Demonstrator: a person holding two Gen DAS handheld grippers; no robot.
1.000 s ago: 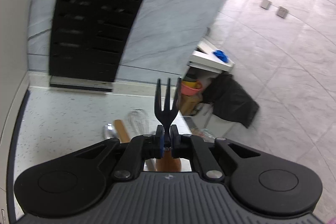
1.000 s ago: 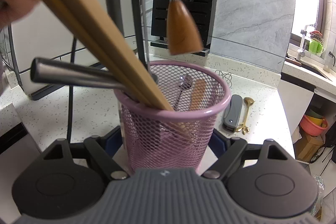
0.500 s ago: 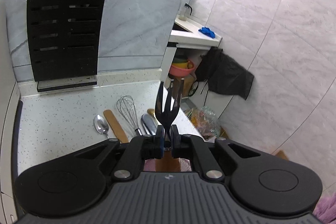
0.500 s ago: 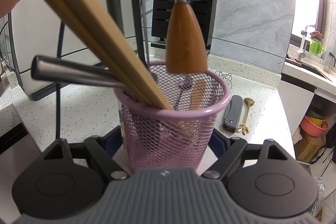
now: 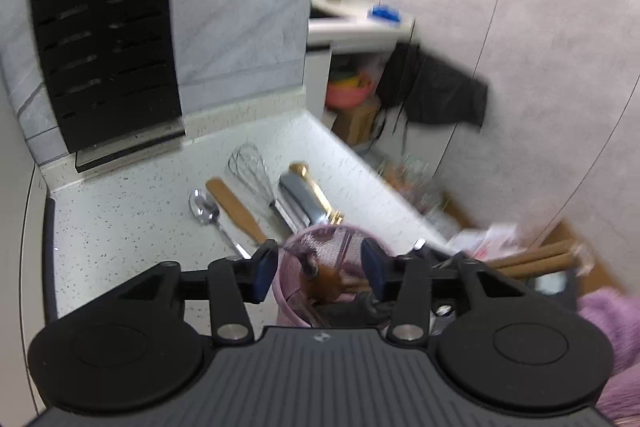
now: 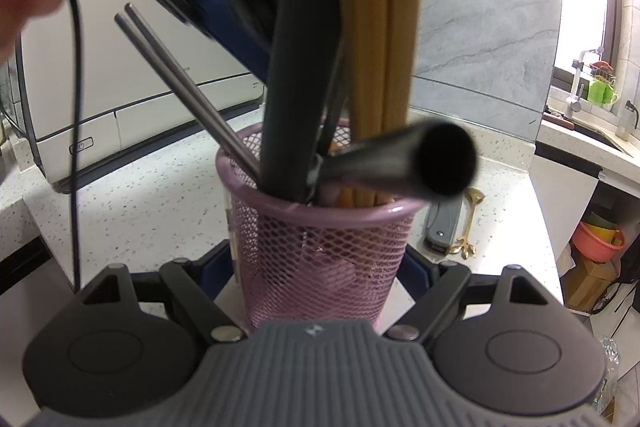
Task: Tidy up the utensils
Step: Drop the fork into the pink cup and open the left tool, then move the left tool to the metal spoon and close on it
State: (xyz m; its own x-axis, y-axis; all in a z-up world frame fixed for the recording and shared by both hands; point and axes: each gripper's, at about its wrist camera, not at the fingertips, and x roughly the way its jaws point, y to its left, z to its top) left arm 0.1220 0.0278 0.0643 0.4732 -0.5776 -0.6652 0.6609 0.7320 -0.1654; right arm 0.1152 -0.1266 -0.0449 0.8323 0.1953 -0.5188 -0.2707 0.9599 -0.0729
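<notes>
My right gripper (image 6: 320, 269) is shut on a pink mesh cup (image 6: 324, 247) standing on the speckled counter. Out of the cup stick wooden chopsticks (image 6: 376, 67), a thick dark handle (image 6: 300, 67), two thin metal sticks (image 6: 180, 75) and a black tubular handle (image 6: 400, 159). My left gripper (image 5: 318, 267) hovers right over the cup (image 5: 332, 247); its jaws are opening and nothing is between the pads. The brown-handled fork (image 5: 326, 277) lies down inside the cup. On the counter behind lie a spoon (image 5: 204, 211), a wooden spatula (image 5: 236, 207) and a whisk (image 5: 252, 167).
A black knife block (image 5: 104, 43) stands against the back wall. A grey folded tool (image 6: 442, 223) and a gold utensil (image 6: 468, 227) lie right of the cup. A white appliance (image 6: 140, 87) is at the left; a black cable (image 6: 76, 107) hangs there. The counter edge drops off at the right.
The left gripper came down over the cup, opened and let go of the fork, which dropped in. The utensils in the cup shifted; the chopsticks now stand upright.
</notes>
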